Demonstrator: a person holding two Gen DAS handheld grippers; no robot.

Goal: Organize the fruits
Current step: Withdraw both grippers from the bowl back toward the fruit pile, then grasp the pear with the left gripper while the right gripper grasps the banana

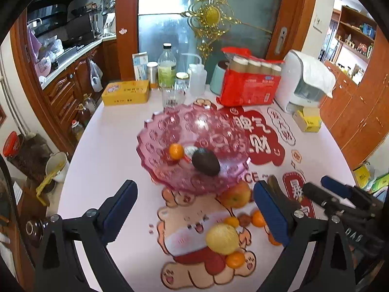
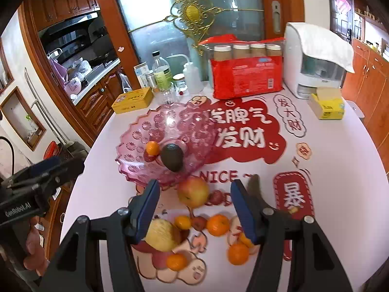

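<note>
While both grippers hung above the table (image 1: 109, 146), neither held anything: the left gripper (image 1: 194, 216) stood wide open over the fruit, and the right gripper (image 2: 194, 209) stood about half open, jaws empty, nothing touching the pads.

Hidden or unclear — the yellow fruit (image 2: 161, 236) was partly covered by the right gripper's left finger in the right view; a small red fruit (image 2: 199, 222) between the oranges was too blurred to name. The left gripper's right finger hid some of the oranges in its own view. Bowl rim blurred at the near edge.

The pink bowl (image 1: 155, 143) sat mid-table with an orange (image 1: 176, 151) and an avocado (image 1: 206, 162) inside, close together. An apple (image 1: 236, 196) lay just beside the bowl's near rim, on the table. More oranges, the yellow fruit and the small red fruit lay loose nearer the cameras.

Surface: pale cloth with a red printed design and a cartoon animal. At the far edge stood a yellow tin (image 1: 125, 93), bottles (image 1: 167, 68), a red pack (image 1: 250, 82) of jars, a white appliance (image 1: 304, 82) under a cloth and a yellow box (image 1: 307, 121). Behind — glass door with gold ornament, wood cabinets, kitchen counter at left.

Left view alone showed the right gripper's body at its right edge; right view alone showed the left gripper's body and the hand (image 2: 34, 250) holding it at lower left, plus two oranges by the right finger.
</note>
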